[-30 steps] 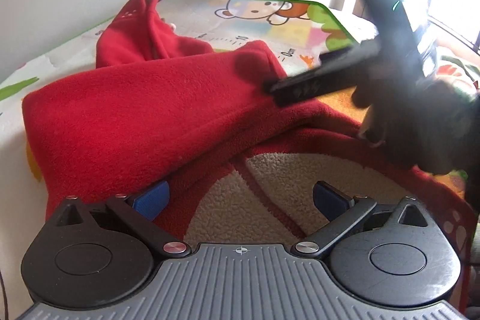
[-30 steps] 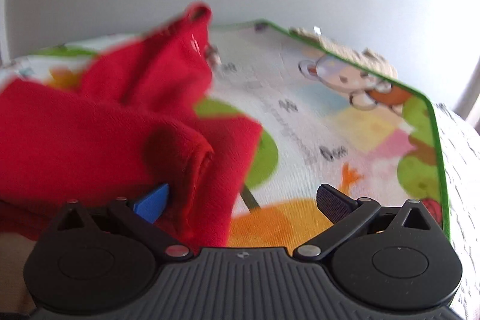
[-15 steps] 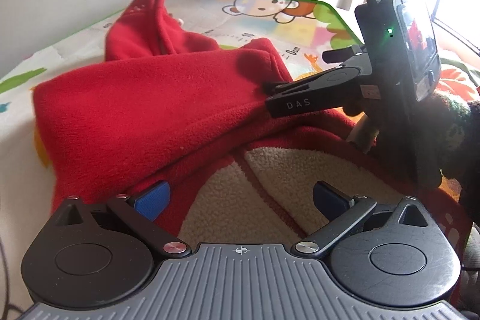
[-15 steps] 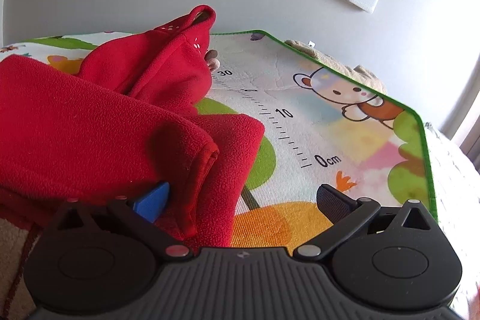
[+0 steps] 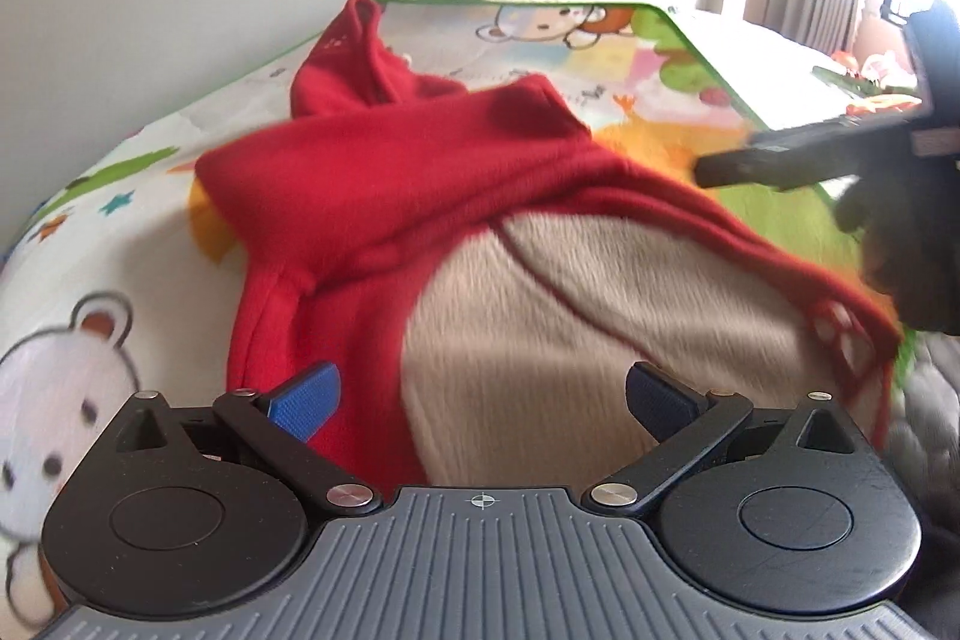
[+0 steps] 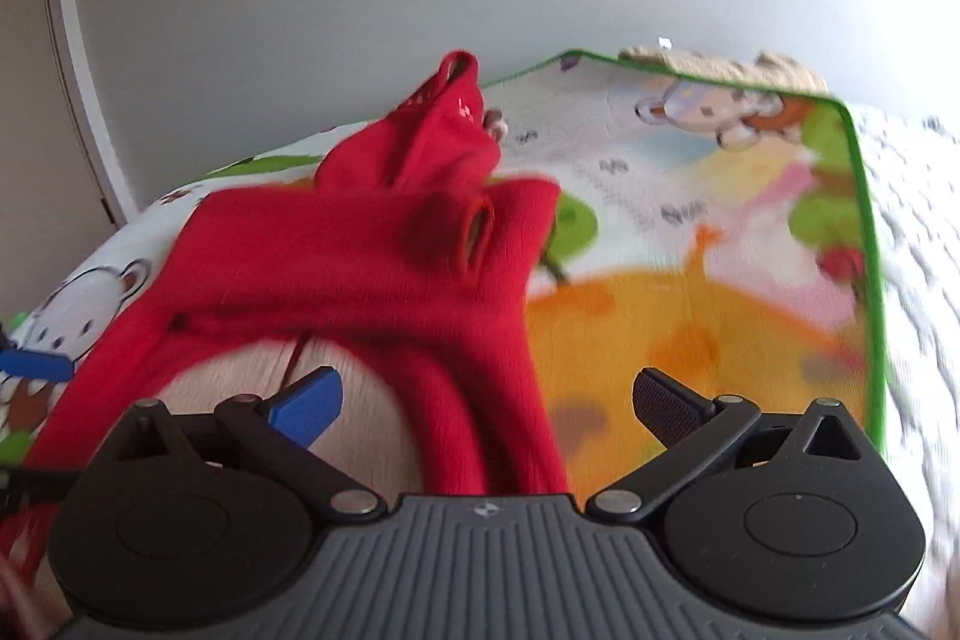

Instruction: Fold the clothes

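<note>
1. Left gripper [image 5: 480, 403]: fingers spread wide, nothing between the pads. Red fleece garment [image 5: 420, 196] lies right ahead of the fingertips and runs under the gap.
2. Right gripper [image 6: 489, 400]: also released, pads apart and empty. In its own view a red fold of the garment passes between the fingers, but neither pad touches it as far as I can tell.
3. Right gripper also shows in the left view, off beyond my right finger, clear of the cloth's edge; that view is too blurred to read its jaws.
4. Garment location: on the cartoon play mat [image 6: 690, 292], mostly ahead and to the left of the right fingers. Beige patch [image 5: 570, 316] on its face sits just past the left fingertips.
5. Done, by my reading: one sleeve [image 6: 384, 244] is laid across the body, cuff opening facing the right gripper. That looks like the first fold.
6. Left: another part [image 6: 438, 124] is bunched up beyond the folded sleeve, standing off the mat. Needs flattening and folding in.
7. Then the body fold(s) in half. No final compact stack yet.
8. Estimate: early to mid task, both grippers between grasps.
</note>
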Action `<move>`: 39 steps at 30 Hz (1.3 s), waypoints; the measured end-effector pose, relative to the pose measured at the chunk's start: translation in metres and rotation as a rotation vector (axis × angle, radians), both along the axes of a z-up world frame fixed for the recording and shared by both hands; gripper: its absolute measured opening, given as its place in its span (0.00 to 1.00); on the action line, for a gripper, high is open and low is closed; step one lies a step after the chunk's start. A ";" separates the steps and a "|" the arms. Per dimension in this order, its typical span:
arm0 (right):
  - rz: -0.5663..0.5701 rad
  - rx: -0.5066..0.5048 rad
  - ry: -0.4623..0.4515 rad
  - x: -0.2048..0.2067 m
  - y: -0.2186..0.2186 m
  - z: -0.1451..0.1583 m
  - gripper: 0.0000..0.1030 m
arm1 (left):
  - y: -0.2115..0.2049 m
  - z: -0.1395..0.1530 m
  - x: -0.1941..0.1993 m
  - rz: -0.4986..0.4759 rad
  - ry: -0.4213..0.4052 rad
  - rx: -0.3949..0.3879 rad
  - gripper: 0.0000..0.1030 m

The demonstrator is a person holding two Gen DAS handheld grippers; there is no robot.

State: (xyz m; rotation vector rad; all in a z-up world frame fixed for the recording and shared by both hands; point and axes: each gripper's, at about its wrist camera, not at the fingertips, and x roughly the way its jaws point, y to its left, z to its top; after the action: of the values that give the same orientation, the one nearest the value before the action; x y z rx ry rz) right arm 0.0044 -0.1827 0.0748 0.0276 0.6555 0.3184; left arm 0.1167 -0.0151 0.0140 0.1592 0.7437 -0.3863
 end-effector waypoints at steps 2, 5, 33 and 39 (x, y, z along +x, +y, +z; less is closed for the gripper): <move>-0.004 0.017 0.002 -0.025 -0.014 -0.005 1.00 | 0.004 0.001 -0.019 -0.022 -0.005 0.017 1.00; 0.005 -0.002 -0.026 -0.061 -0.029 -0.009 1.00 | 0.009 0.000 -0.043 -0.068 -0.012 0.067 1.00; -0.141 -0.140 -0.068 -0.101 -0.046 -0.031 1.00 | 0.088 -0.008 -0.026 0.328 -0.032 0.337 1.00; -0.087 -0.157 -0.063 -0.102 -0.032 -0.035 1.00 | 0.093 0.005 -0.033 0.261 -0.024 0.160 1.00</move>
State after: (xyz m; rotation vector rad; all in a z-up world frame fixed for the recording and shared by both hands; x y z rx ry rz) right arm -0.0976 -0.2152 0.0399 -0.1038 0.6131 0.1829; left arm 0.0841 0.0777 0.0190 0.2140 0.7609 -0.0758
